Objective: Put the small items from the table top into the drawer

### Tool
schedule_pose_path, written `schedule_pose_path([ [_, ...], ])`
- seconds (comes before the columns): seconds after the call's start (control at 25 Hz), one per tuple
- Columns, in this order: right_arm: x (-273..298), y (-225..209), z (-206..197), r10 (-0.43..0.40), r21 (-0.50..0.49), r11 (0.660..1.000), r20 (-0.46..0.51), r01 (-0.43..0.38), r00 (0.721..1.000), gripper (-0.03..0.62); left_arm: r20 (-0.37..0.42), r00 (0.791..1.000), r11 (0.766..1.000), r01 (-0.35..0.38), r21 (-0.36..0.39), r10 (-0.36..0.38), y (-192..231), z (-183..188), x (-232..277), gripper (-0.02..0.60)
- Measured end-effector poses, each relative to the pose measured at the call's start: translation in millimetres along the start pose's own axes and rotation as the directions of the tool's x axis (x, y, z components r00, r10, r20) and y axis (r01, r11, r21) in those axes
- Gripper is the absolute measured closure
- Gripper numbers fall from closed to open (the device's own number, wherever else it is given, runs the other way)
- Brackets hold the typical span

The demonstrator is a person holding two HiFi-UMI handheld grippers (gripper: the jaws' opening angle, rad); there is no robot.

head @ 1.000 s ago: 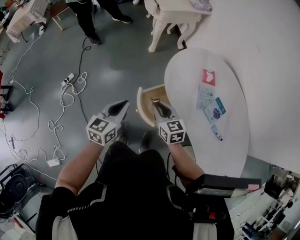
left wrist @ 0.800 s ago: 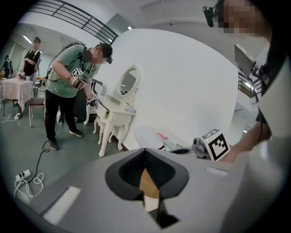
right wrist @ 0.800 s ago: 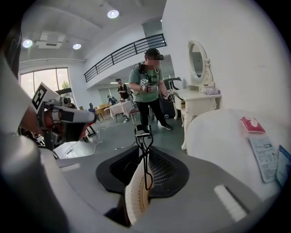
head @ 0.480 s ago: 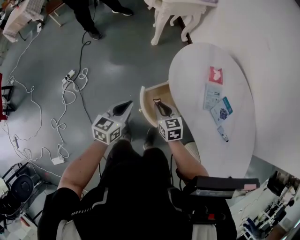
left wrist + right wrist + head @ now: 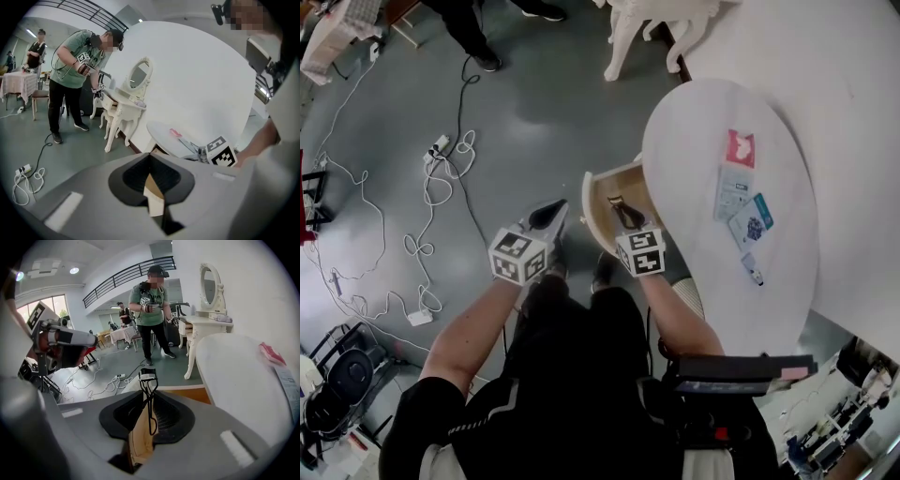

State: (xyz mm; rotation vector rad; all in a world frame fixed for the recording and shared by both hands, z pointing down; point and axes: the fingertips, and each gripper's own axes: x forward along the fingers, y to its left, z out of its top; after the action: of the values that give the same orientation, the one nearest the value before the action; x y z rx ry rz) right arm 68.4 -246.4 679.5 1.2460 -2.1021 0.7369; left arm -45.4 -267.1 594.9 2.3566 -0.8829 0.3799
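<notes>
The white oval table (image 5: 694, 131) has a wooden drawer (image 5: 593, 214) pulled open at its left edge. My right gripper (image 5: 624, 215) hangs over the drawer, shut on a black eyelash curler (image 5: 615, 201); in the right gripper view the eyelash curler (image 5: 149, 380) sticks up between the jaws of the right gripper (image 5: 147, 399). On the tabletop lie a red packet (image 5: 741, 148), two pale card packets (image 5: 735, 191) and a small tube (image 5: 754, 274). My left gripper (image 5: 553, 212) is over the floor left of the drawer; in its own view the left gripper (image 5: 150, 157) has its tips together and holds nothing.
Cables and power strips (image 5: 439, 150) trail over the grey floor to the left. A person's legs (image 5: 473, 37) and a white dressing table (image 5: 652, 23) stand beyond the drawer. Another person (image 5: 70, 79) stands by that dressing table (image 5: 124, 101).
Both grippers have sunk lower. The right one still holds the curler over the open drawer, and the left stays beside it over the floor.
</notes>
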Motion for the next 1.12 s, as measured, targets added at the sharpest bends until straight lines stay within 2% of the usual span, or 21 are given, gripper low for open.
schedule_pose_path([
  [0.08, 6, -2, -6, -0.003, -0.007, 1.0, -0.024, 0.003, 1.0, 0.523, -0.001, 1.0, 1.0, 0.007, -0.025, -0.007, 0, -3, 3, 0.581],
  [0.2, 16, -4, -14, 0.001, 0.005, 1.0, -0.051, -0.001, 0.999, 0.523, -0.008, 1.0, 0.999, 0.027, -0.022, -0.027, 0, -7, 9, 0.581],
  [0.4, 30, -5, -26, 0.009, -0.002, 1.0, -0.093, -0.009, 0.996, 0.523, -0.043, 0.999, 1.0, -0.005, 0.017, 0.005, 12, -17, 15, 0.581],
  [1.12, 75, -11, -44, 0.04, -0.024, 0.999, -0.175, -0.045, 0.984, 0.523, -0.04, 0.998, 0.999, -0.047, -0.023, 0.046, 39, -37, 34, 0.581],
])
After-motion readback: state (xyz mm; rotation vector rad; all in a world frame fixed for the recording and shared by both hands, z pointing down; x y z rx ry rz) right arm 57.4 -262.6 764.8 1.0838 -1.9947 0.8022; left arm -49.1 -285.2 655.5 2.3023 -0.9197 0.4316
